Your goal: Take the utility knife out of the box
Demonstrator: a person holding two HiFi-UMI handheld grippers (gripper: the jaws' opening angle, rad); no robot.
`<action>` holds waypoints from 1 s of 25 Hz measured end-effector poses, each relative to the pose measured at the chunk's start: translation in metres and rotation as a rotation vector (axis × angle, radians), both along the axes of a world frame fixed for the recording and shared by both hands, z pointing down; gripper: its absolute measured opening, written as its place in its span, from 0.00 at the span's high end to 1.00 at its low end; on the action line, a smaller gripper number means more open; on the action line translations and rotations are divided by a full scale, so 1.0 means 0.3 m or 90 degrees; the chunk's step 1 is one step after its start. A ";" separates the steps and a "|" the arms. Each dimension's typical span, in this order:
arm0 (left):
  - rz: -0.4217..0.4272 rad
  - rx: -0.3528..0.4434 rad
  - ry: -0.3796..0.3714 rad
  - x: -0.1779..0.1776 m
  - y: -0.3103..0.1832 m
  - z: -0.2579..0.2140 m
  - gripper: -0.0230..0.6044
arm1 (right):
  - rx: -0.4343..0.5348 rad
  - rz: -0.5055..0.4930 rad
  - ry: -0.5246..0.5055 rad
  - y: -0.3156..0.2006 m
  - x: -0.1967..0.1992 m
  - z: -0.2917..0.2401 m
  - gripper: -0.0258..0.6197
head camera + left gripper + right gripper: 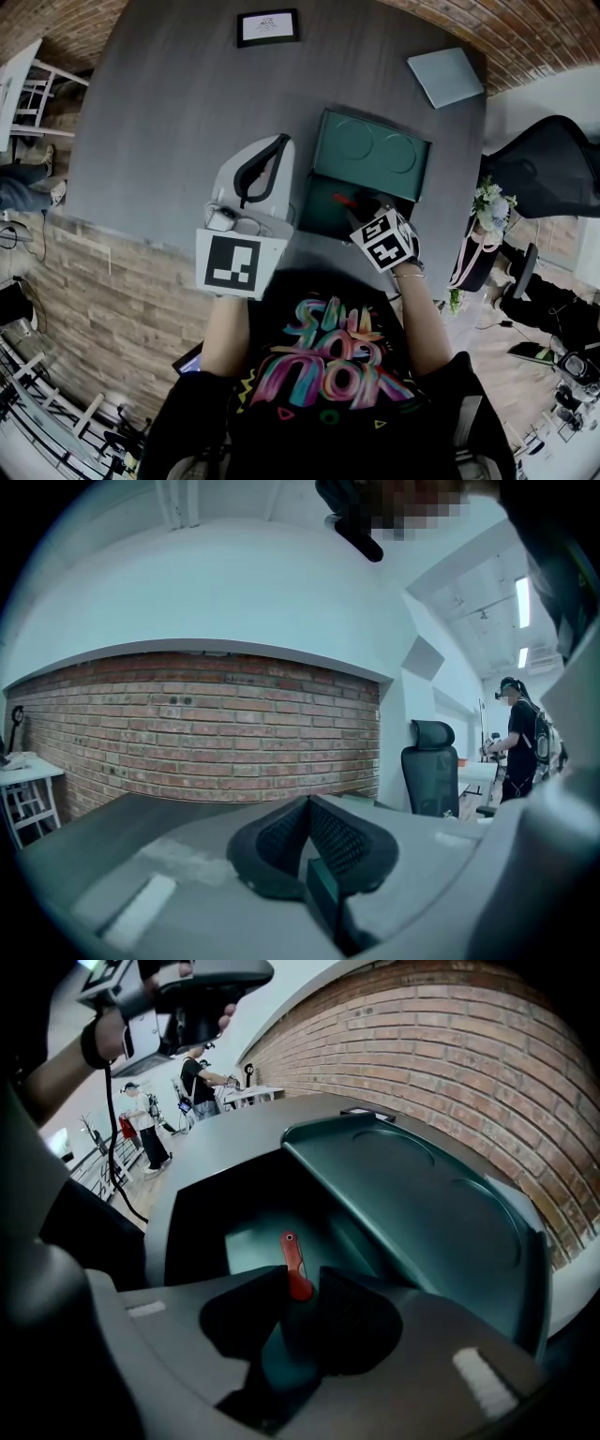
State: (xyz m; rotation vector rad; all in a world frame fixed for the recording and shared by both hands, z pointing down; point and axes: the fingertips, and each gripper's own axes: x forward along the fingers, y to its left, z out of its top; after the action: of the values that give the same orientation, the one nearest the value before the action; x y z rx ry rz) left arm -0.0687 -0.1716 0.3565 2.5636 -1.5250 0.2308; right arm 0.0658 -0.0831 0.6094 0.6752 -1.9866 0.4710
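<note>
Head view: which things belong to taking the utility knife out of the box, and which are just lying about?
Job: utility knife; green box; right gripper straddling the knife.
Lying about: framed card; grey pad; office chair.

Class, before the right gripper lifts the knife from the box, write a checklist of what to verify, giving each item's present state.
1. Is the lid open and off the mouth of the box: ok.
2. Is the knife in plain view on the box floor: ok.
3. Is the near end of the knife between the jaws of the right gripper: ok.
4. Do both pads press on the knife: not ok, a gap shows beside it.
5. Is the left gripper outside the box, shut and empty: ok.
</note>
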 end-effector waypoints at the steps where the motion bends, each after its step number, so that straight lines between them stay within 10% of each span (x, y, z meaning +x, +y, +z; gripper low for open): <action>1: 0.000 0.001 0.001 -0.001 0.000 -0.001 0.96 | 0.000 0.001 0.000 0.001 -0.001 0.000 0.81; 25: 0.001 0.004 0.000 -0.002 -0.012 -0.012 0.96 | -0.014 0.025 -0.041 0.003 -0.008 -0.030 0.84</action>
State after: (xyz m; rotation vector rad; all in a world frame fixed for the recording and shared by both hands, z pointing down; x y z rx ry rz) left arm -0.0694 -0.1752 0.3529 2.5690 -1.5263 0.2276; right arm 0.0635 -0.0821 0.6004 0.6935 -2.0291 0.5436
